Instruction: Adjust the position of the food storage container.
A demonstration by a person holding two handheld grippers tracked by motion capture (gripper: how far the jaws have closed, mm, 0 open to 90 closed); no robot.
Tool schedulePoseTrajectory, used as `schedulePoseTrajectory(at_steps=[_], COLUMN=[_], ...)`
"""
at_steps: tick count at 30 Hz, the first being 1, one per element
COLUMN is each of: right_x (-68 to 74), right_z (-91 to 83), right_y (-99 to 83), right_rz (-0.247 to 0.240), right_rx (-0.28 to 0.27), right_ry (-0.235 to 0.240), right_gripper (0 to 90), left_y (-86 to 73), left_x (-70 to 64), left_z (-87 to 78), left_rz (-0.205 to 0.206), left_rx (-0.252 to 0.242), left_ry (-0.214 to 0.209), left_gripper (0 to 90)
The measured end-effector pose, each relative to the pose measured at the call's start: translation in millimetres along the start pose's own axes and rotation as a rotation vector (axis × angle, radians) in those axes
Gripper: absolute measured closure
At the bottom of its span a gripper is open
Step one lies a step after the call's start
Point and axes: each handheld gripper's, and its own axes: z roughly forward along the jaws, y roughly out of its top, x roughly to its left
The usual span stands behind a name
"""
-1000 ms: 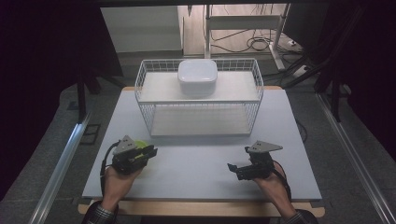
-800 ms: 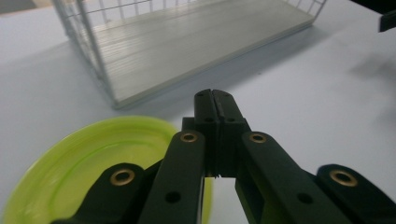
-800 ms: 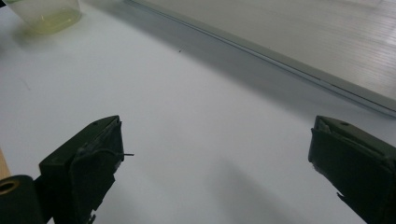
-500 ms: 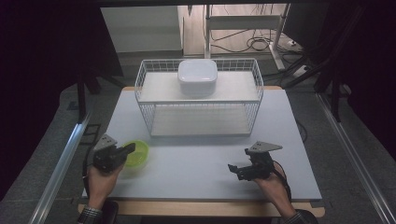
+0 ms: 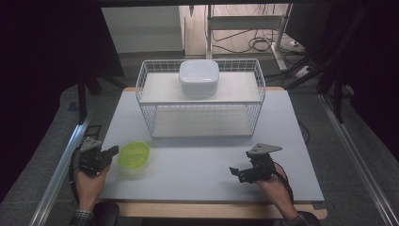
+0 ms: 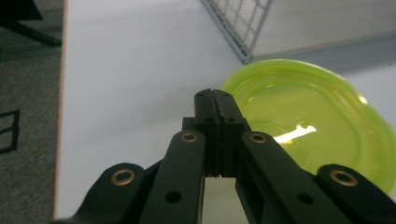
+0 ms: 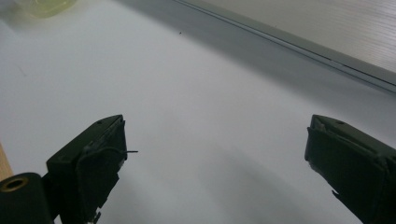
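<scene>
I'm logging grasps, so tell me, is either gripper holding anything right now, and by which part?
Nothing is held. The left gripper is shut on nothing beside the green bowl; the right gripper is open over bare table.

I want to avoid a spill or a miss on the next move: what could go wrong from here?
The left gripper is shut, beside the green bowl near the table's left edge. Reaching as it is, it may push the bowl instead of gripping it, so the jaws probably need to open first. A push could slide the light bowl toward the wire rack or the edge. The right gripper is open but far off, so it likely cannot steady the bowl.
</scene>
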Motion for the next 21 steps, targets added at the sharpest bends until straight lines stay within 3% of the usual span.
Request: schedulePoseTrajectory(at_steps=[4,8,16,21], right_x=[0.2,0.3,0.3,0.2], right_z=[1.6,3.7,5.2,6.3], right_y=[-0.6,-1.7,-2.4,-2.6], right_rz=[-0.005,-0.016,-0.01,-0.012], right_rx=[0.016,0.039,0.058,0.064], right_ry=[0.003,0.001,0.001,-0.001], right_gripper=[6.0,6.0,6.0,6.0], left_y=[-2.7,-3.7,-3.3,-1.5], left_x=[3.2,2.4,-2.5,-12.2], left_z=[4.8,9.9,15.1,19.5], left_rz=[-0.026,-0.027,-0.018,-0.013], left_rx=[0.033,0.064,0.067,0.067], left_ry=[0.011,0.013,0.02,-0.002], left_gripper=[89.9,89.8,89.8,89.8])
